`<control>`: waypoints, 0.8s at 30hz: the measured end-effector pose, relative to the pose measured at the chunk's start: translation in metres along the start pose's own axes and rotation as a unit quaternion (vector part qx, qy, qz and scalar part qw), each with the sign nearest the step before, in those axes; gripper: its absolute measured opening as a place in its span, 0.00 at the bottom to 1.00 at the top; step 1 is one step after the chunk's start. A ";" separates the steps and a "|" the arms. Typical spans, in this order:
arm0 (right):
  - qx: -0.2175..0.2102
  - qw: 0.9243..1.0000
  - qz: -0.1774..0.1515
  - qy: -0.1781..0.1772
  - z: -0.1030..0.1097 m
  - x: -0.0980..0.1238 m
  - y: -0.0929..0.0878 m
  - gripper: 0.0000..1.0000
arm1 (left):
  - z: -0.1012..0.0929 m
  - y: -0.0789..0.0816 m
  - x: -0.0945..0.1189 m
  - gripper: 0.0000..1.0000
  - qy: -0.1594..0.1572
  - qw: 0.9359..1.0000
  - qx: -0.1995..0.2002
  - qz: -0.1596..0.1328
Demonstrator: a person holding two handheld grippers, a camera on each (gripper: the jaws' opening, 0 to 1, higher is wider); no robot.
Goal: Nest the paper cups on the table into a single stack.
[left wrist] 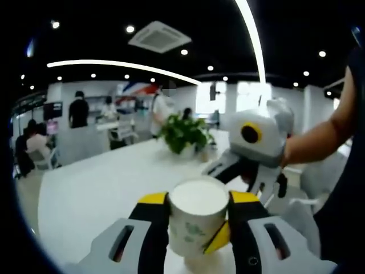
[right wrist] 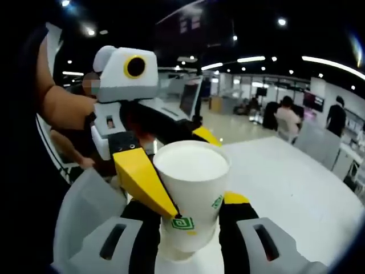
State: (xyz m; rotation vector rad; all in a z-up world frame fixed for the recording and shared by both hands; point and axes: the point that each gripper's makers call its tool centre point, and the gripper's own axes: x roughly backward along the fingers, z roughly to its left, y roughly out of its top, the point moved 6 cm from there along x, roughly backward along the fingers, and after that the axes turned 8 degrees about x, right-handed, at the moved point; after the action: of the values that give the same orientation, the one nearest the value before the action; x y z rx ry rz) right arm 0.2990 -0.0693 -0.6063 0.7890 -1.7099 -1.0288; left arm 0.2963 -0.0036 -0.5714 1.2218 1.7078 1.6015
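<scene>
Left fingers: your left gripper [left wrist: 197, 220] has its 2 black, yellow-tipped jaws pressed against the sides of a paper cup [left wrist: 195, 220], 1 on each side, holding it upright with the mouth up.
Right fingers: your right gripper [right wrist: 188, 222] has its own 2 jaws rising on either side of a paper cup [right wrist: 191, 191]; the cup sits between them, but you cannot tell from this view whether they press on it.
Crossing gripper: in the right gripper view the left gripper's yellow jaws lie against the same cup, 1 wedged on its left wall, 1 behind its rim.
Cup: white, green logo near the base, held above the white table [left wrist: 97, 194].
Other tool: in the left gripper view your right gripper sits further back to the right, above the table, held by a bare forearm [left wrist: 319, 137].
Table: a potted plant [left wrist: 183, 134] stands near its far end.
Room: people [left wrist: 78, 109] stand and sit at the back, beneath ceiling lights.
</scene>
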 end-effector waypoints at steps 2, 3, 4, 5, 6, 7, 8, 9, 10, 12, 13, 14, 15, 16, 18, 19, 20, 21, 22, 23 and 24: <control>0.001 1.000 -0.006 0.000 0.000 0.002 0.000 0.39 | 0.000 0.000 0.002 0.37 -0.004 1.000 0.009 0.000; 0.009 1.000 -0.015 -0.006 -0.001 0.003 0.001 0.40 | 0.001 0.002 0.003 0.37 -0.003 1.000 0.010 -0.002; 0.010 1.000 -0.025 -0.009 -0.001 0.004 0.003 0.41 | 0.001 0.003 0.004 0.37 -0.003 1.000 0.010 -0.005; 0.005 0.999 -0.031 -0.010 -0.002 0.005 0.004 0.42 | 0.001 0.005 0.005 0.37 -0.003 1.000 0.014 -0.011; 0.001 0.999 -0.037 -0.011 -0.003 0.006 0.004 0.43 | 0.001 0.007 0.006 0.36 -0.003 1.000 0.017 -0.015; -0.004 0.999 -0.040 -0.014 -0.005 0.008 0.005 0.43 | 0.002 0.010 0.007 0.36 -0.004 1.000 0.018 -0.020; -0.005 0.999 -0.043 -0.019 -0.007 0.009 0.005 0.44 | 0.003 0.012 0.008 0.36 -0.003 0.999 0.018 -0.028; -0.003 0.998 -0.048 -0.032 -0.010 0.012 0.005 0.48 | 0.005 0.016 0.010 0.36 -0.001 0.999 0.020 -0.037; -0.004 0.998 -0.053 -0.039 -0.013 0.013 0.005 0.51 | 0.006 0.018 0.011 0.36 -0.002 0.999 0.025 -0.042; -0.025 0.997 -0.063 -0.044 -0.015 0.017 0.004 0.56 | 0.010 0.023 0.014 0.36 0.002 0.998 0.030 -0.057; -0.038 0.996 -0.072 -0.044 -0.017 0.019 0.005 0.56 | 0.012 0.025 0.016 0.35 0.003 0.997 0.037 -0.062; -0.043 0.995 -0.079 -0.046 -0.018 0.022 0.005 0.55 | 0.014 0.026 0.017 0.35 0.003 0.997 0.042 -0.064; -0.049 0.994 -0.081 -0.047 -0.019 0.023 0.004 0.54 | 0.015 0.027 0.018 0.35 0.007 0.997 0.041 -0.069; -0.056 0.994 -0.081 -0.047 -0.019 0.023 0.003 0.53 | 0.016 0.028 0.019 0.35 0.013 0.997 0.039 -0.073; -0.072 0.993 -0.086 -0.045 -0.020 0.025 0.002 0.50 | 0.018 0.030 0.020 0.34 0.020 0.996 0.039 -0.077; -0.077 0.992 -0.089 -0.045 -0.020 0.026 0.001 0.49 | 0.019 0.030 0.020 0.34 0.020 0.996 0.039 -0.078; -0.085 0.991 -0.092 -0.042 -0.019 0.026 0.001 0.48 | 0.018 0.031 0.020 0.34 0.017 0.996 0.042 -0.078; -0.094 0.990 -0.098 -0.037 -0.018 0.026 0.002 0.46 | 0.018 0.031 0.020 0.34 0.016 0.996 0.042 -0.078; -0.110 0.988 -0.104 -0.027 -0.016 0.026 0.002 0.44 | 0.017 0.031 0.020 0.34 0.015 0.996 0.039 -0.080; -0.122 0.987 -0.107 -0.022 -0.015 0.026 0.003 0.43 | 0.016 0.033 0.020 0.34 0.011 0.996 0.039 -0.085; -0.131 0.985 -0.113 -0.014 -0.014 0.026 0.004 0.40 | 0.016 0.033 0.021 0.34 0.009 0.995 0.039 -0.088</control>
State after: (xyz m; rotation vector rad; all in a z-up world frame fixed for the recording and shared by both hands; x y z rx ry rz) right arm 0.3028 -0.0940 -0.5901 0.8117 -1.4913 -1.3931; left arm 0.3090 0.0191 -0.5378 1.0635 1.8491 1.4586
